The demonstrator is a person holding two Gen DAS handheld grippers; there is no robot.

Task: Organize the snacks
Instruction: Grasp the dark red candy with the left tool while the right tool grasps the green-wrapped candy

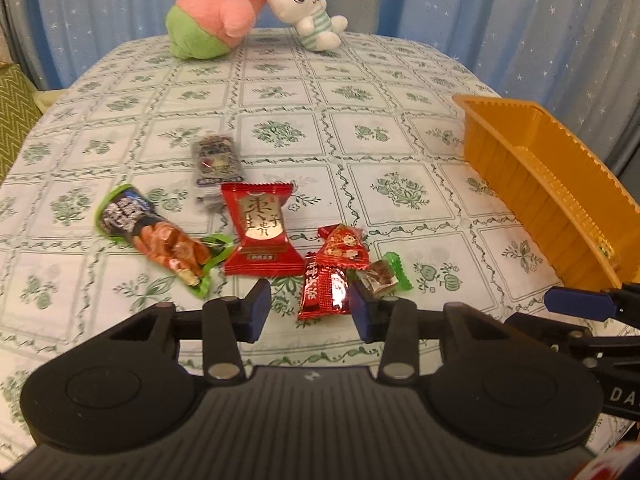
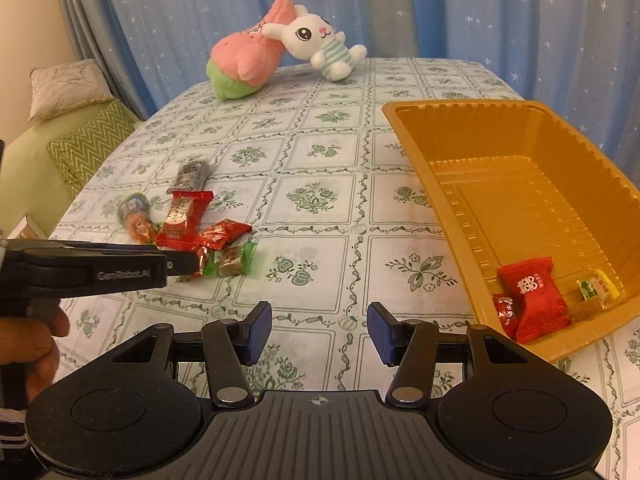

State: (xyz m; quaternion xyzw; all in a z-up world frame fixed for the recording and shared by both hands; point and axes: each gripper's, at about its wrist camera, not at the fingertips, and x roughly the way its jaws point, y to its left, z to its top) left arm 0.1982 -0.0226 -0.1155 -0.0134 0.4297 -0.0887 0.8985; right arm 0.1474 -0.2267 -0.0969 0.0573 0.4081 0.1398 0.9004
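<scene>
Several wrapped snacks lie in a loose pile on the tablecloth: a big red packet (image 1: 260, 230), a green sausage pack (image 1: 156, 236), a dark packet (image 1: 216, 158), a small red candy (image 1: 324, 290), another red candy (image 1: 344, 248) and a green-ended candy (image 1: 386, 276). My left gripper (image 1: 308, 310) is open, low over the small red candy, which lies between its fingers. The orange tray (image 2: 416, 152) at the right holds a red packet (image 2: 532, 296), a small red candy (image 2: 505, 312) and a yellow-green candy (image 2: 598, 286). My right gripper (image 2: 320, 330) is open and empty beside the tray.
A pink plush (image 2: 244, 60) and a white bunny plush (image 2: 316, 40) lie at the table's far edge before a blue star curtain. A green sofa with cushions (image 2: 88, 144) stands left of the table. The left gripper shows in the right wrist view (image 2: 192, 262), hand on its grip.
</scene>
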